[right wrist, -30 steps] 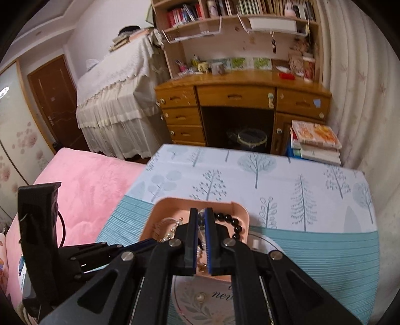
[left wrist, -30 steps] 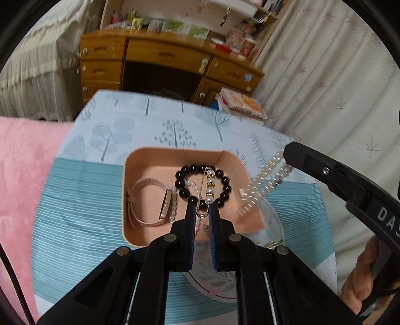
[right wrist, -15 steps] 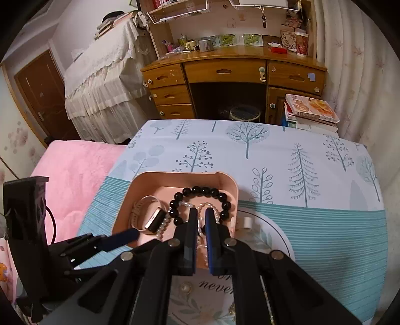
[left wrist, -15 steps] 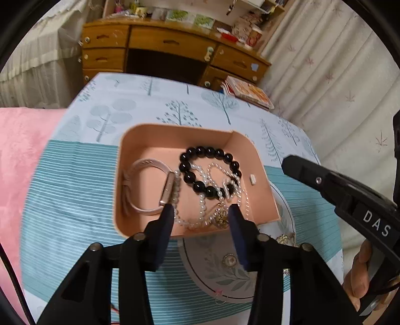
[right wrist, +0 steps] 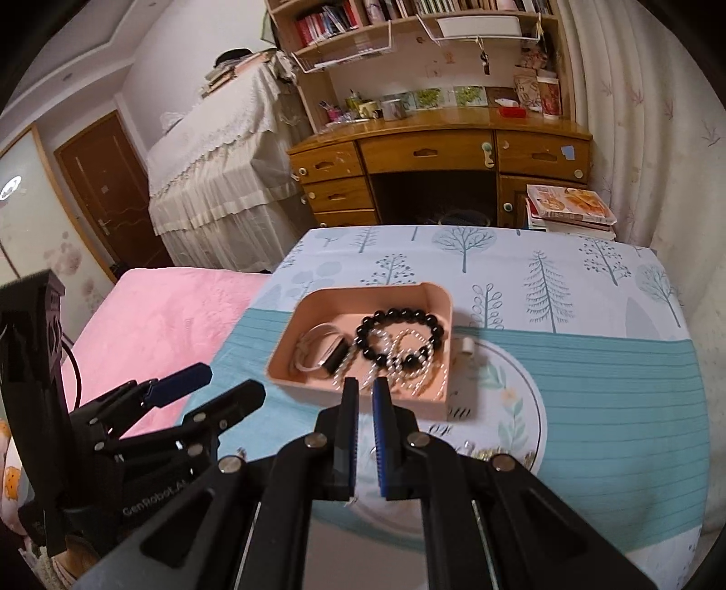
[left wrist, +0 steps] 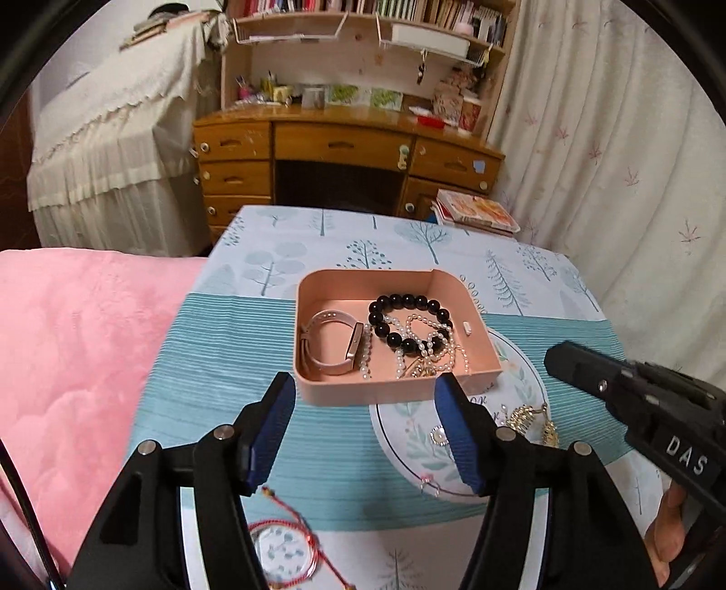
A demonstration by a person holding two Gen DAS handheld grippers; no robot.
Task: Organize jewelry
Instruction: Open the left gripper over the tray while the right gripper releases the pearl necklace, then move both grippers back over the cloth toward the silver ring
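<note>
Left hand-held gripper (left wrist: 365, 395) withdrew, spread – necklace (left wrist: 426, 345) in tray (left wrist: 390, 391)

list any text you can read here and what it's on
"DAS" on the right gripper, seen from the left wrist view.
"GenRobot.A", cut off after that, on the left gripper body, seen from the right wrist view.
Script lettering on the round plate: partly hidden by the pink tray, not readable.
Book spines on the shelf: too small to read.
</note>
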